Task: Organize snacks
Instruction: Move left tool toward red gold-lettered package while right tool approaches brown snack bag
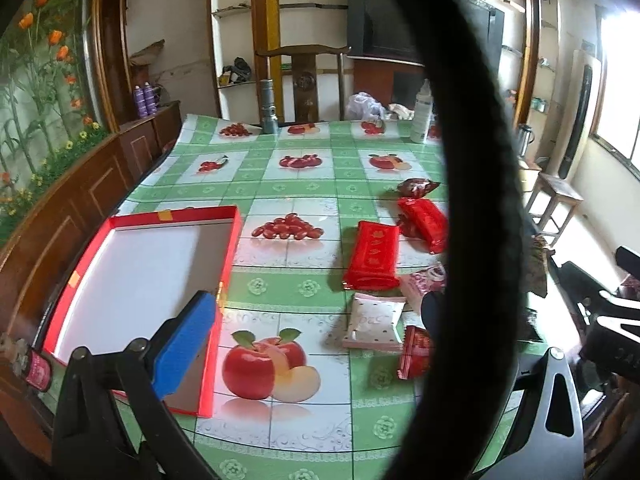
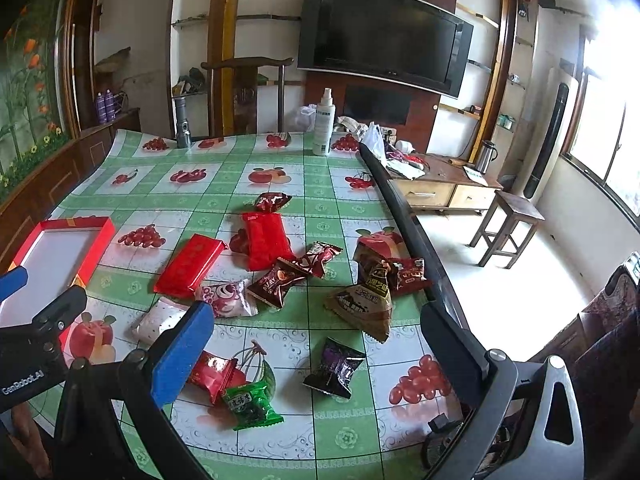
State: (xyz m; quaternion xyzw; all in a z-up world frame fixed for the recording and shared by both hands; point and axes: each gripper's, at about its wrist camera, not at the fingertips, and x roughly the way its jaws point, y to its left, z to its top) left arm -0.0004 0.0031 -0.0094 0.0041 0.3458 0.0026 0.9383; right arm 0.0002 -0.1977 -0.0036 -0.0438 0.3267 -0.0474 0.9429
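Glossy wrappers, nothing boxed yet

Red box (image 2: 102, 236) sits bare at the surface's left; snacks (image 2: 280, 276) scattered centre-right. Left gripper (image 1: 360, 344) and right gripper (image 2: 316, 344) hover, jaws released, holding nothing. Risk: slick packets sliding or overlapping ones lifting together.

Home living room: wall television (image 2: 384, 32), shelving (image 2: 192, 20), fruit-print tablecloth (image 2: 320, 200), wooden stool (image 2: 510, 224).

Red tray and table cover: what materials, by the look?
Red tray: likely paperboard, a shallow box lid; glossy red walls, matte white inside, thin folded edges, tape patches on the rim. Table cover: looks like printed vinyl or oilcloth; it shows sheen and soft reflections, and its far left corner curls up stiffly rather than draping like cloth.
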